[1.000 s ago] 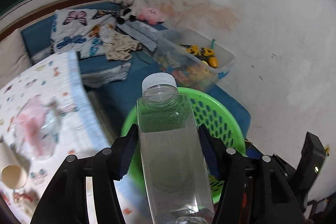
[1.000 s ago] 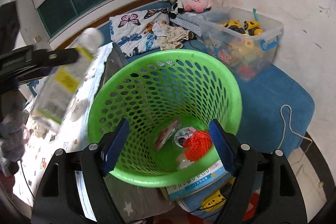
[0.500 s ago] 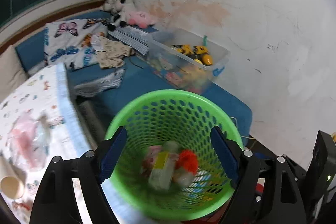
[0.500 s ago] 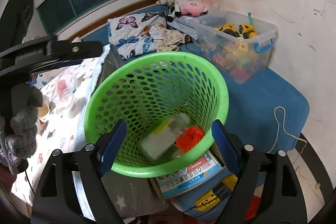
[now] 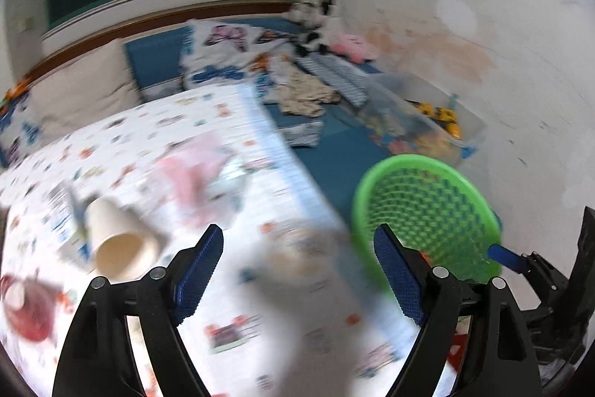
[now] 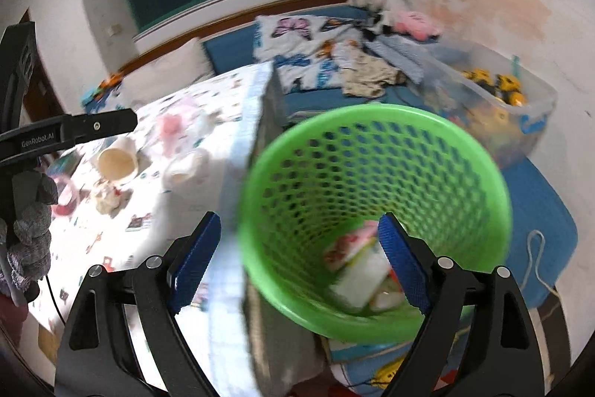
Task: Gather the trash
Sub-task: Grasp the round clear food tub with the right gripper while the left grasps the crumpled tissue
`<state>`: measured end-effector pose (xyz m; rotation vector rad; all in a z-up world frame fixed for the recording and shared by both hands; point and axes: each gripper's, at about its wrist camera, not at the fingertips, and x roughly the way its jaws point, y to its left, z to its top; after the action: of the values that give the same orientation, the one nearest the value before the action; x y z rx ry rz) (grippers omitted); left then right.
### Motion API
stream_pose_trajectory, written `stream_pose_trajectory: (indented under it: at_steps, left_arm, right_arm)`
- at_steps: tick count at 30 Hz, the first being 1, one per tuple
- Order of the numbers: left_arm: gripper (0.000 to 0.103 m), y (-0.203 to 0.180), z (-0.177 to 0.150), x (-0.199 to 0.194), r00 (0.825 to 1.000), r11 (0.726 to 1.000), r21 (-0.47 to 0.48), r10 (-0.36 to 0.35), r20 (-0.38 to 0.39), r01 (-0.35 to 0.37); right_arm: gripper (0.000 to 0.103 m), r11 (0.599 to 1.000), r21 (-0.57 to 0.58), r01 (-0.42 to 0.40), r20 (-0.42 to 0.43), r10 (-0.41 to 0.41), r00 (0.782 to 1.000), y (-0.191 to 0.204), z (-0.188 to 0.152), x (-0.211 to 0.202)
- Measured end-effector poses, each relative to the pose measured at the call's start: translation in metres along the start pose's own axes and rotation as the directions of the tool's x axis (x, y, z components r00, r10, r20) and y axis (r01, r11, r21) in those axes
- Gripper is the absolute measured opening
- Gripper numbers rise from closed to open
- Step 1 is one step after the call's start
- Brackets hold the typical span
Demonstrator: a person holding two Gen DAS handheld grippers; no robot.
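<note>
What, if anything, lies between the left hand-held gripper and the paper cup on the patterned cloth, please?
Nothing visible does. The left hand-held gripper is open and empty, and the paper cup lies on its side on the patterned cloth, left of the fingers, with only bare cloth between. The view is blurred.

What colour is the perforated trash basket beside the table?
Bright green. The trash basket shows best in the right wrist view.

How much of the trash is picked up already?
Some is done: a bottle and wrappers lie in the green basket. Nothing is in hand; the left gripper and right gripper are open and empty. A paper cup, pink crumpled plastic and other scraps wait on the tablecloth.
</note>
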<state>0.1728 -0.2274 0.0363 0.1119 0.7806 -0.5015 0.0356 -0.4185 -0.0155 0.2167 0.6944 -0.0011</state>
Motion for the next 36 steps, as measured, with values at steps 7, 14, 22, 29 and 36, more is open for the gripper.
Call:
stream_pose_trajectory:
  at_steps: [7, 14, 22, 29, 36]
  left_arm:
    - [0.08, 0.059, -0.025, -0.018, 0.995, 0.99, -0.102, 0.1, -0.007, -0.101]
    - [0.08, 0.1, -0.051, -0.031, 0.989, 0.972, -0.184, 0.144, -0.03, -0.147]
    - [0.08, 0.123, -0.072, -0.029, 0.982, 0.958, -0.219, 0.175, -0.07, -0.187]
    - [0.081, 0.131, -0.086, -0.018, 0.979, 0.954, -0.229, 0.171, -0.113, -0.193]
    - [0.084, 0.13, -0.081, -0.002, 0.977, 0.958, -0.211, 0.169, -0.128, -0.194]
  right_arm:
    - [0.086, 0.99, -0.113, -0.088, -0.052, 0.083, 0.995, 0.051, 0.016, 0.036]
    - [0.086, 0.975, -0.185, -0.125, -0.11, 0.106, 0.988, 0.085, 0.027, 0.08]
    - [0.086, 0.966, -0.233, -0.111, -0.165, 0.073, 0.984, 0.106, 0.033, 0.129]
    - [0.074, 0.965, -0.25, -0.083, -0.194, 0.034, 0.98, 0.11, 0.031, 0.149]
    - [0.061, 0.969, -0.224, -0.101, -0.194, 0.058, 0.979, 0.106, 0.032, 0.146]
